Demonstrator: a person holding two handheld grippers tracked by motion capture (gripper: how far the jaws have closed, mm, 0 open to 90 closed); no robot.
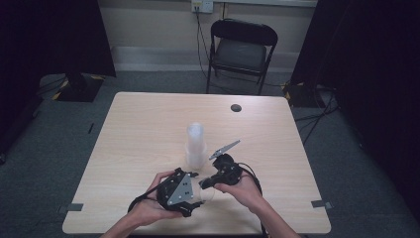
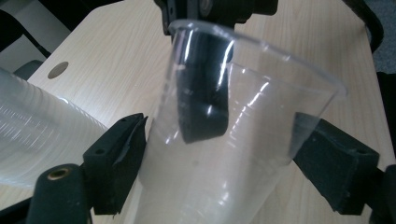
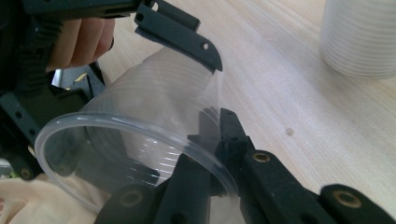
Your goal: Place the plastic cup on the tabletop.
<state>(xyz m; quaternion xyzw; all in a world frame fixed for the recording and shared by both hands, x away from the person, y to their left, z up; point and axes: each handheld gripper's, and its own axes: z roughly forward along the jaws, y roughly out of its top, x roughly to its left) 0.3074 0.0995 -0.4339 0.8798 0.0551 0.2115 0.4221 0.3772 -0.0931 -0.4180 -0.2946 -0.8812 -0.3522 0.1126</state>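
A clear plastic cup (image 2: 252,154) lies tilted between both grippers, just above the table near its front edge (image 1: 207,194). My left gripper (image 2: 219,140) is shut on the cup's body, one jaw pressing each side. My right gripper (image 3: 217,121) is shut on the cup's rim (image 3: 140,107), with one jaw inside the cup and one outside. That inner jaw appears dark through the cup wall in the left gripper view. In the high view the left gripper (image 1: 190,192) and right gripper (image 1: 207,182) meet at the cup. A stack of clear cups (image 1: 195,144) stands just behind them.
The wooden table (image 1: 138,124) has a round cable hole (image 1: 236,107) at the back right. A black folding chair (image 1: 241,49) stands beyond the far edge. The cup stack (image 3: 359,37) is close to the right gripper; it also lies left of the left gripper (image 2: 37,130).
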